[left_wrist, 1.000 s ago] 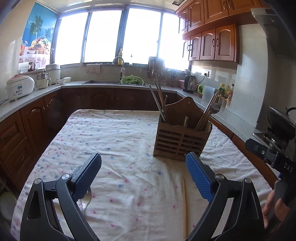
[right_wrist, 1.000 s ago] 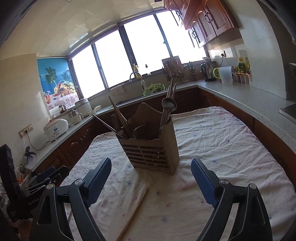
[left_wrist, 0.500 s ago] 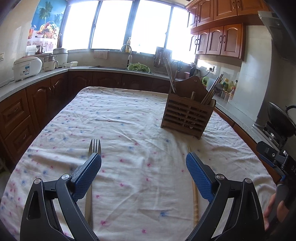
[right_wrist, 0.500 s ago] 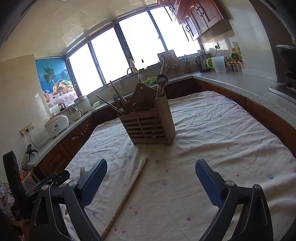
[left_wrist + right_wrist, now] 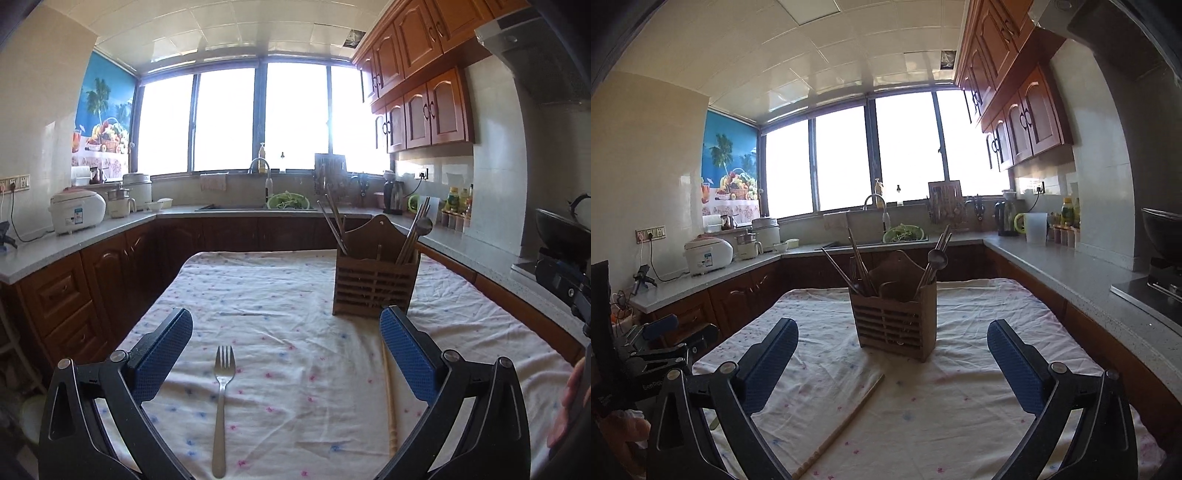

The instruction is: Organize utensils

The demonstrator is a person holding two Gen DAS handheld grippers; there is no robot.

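Left gripper (image 5: 286, 338) now level above the tablecloth (image 5: 295, 295), its jaws spread wide and holding nothing; the fork (image 5: 221, 398) lies flat between the two blue pads, tines pointing away, handle running toward the camera. Half a second earlier the fork sat half hidden behind the left pad, so the gripper has shifted leftward and pulled back to centre the fork in its opening, and the view has tilted up to show more ceiling. The wooden chopstick (image 5: 389, 398) lies beside the right pad, well apart from the fork. Right gripper (image 5: 892, 345) likewise wide open and empty, facing the wooden utensil holder (image 5: 895, 325), which already carries chopsticks and a spoon; compared with the earlier frames this gripper has drawn back from the holder and levelled out, the chopstick (image 5: 842, 424) now running diagonally between its pads. Judged from this layout, two loose items remain on the cloth, and the left gripper appears lined up for a descent onto the fork, which has not yet been touched
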